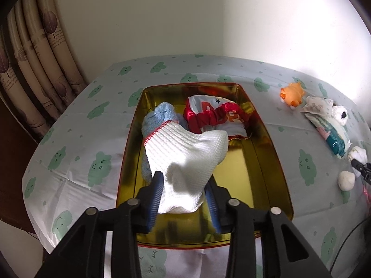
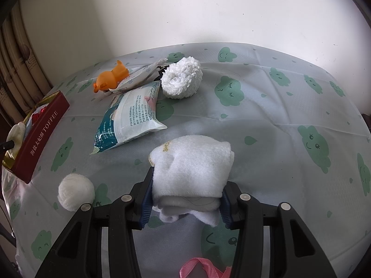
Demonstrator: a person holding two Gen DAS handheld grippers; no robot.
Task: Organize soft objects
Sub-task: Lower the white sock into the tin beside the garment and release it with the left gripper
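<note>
My left gripper (image 1: 183, 199) is shut on a white knitted glove (image 1: 185, 157) with red trim and holds it over the gold tin box (image 1: 266, 157). In the box lie a blue cloth (image 1: 162, 113) and a red and white satin cloth (image 1: 215, 113). My right gripper (image 2: 187, 199) is shut on a folded white towel (image 2: 192, 162) just above the table. The box shows at the far left of the right wrist view as a red TOFFEE tin (image 2: 39, 134).
On the cloud-print tablecloth (image 2: 278, 106) lie a rolled white towel (image 2: 182, 81), an orange toy (image 2: 111, 77), a tissue pack (image 2: 129, 118), a small wipes packet (image 2: 141, 74) and a white ball (image 2: 75, 192). A pink ribbon (image 2: 199, 266) lies below. Curtains (image 1: 34, 58) hang left.
</note>
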